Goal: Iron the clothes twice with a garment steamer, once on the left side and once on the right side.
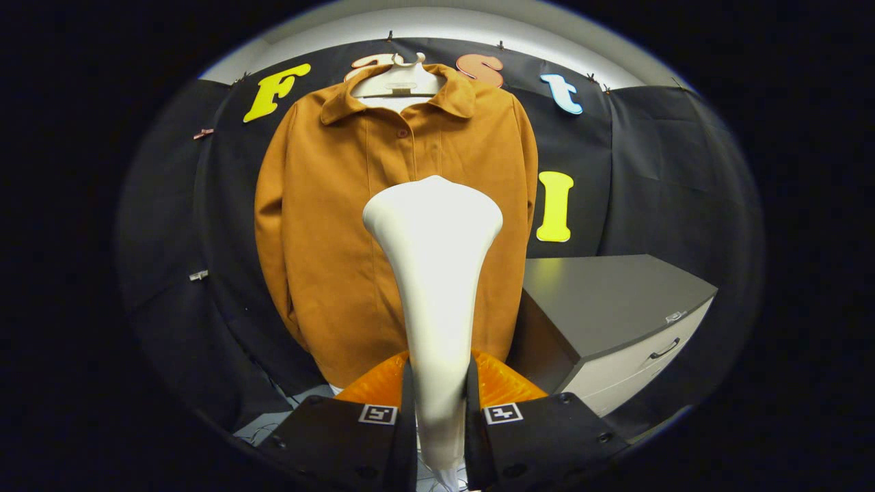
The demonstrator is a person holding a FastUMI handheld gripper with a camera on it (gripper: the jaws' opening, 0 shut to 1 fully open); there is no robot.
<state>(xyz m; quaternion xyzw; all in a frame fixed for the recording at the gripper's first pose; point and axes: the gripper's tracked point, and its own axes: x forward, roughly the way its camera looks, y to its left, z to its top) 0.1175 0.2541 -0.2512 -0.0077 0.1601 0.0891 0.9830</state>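
Here we are clamping the gripper [437, 410] on the slim handle of a smooth white plastic garment steamer [433, 273], both fingers pressing its sides. We are holding its wide flared head upright, just ahead of the fingers, over the lower middle of a rust-brown buttoned collared jacket [328, 225]. We are seeing that jacket hanging on a white hanger [400, 78] against the black cloth wall [656, 157]. Beside the jacket we are seeing a grey-topped drawer cabinet [615, 301].

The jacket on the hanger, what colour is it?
The jacket is a plain rusty orange-brown, seen in the gripper view beyond the white steamer that the gripper holds.
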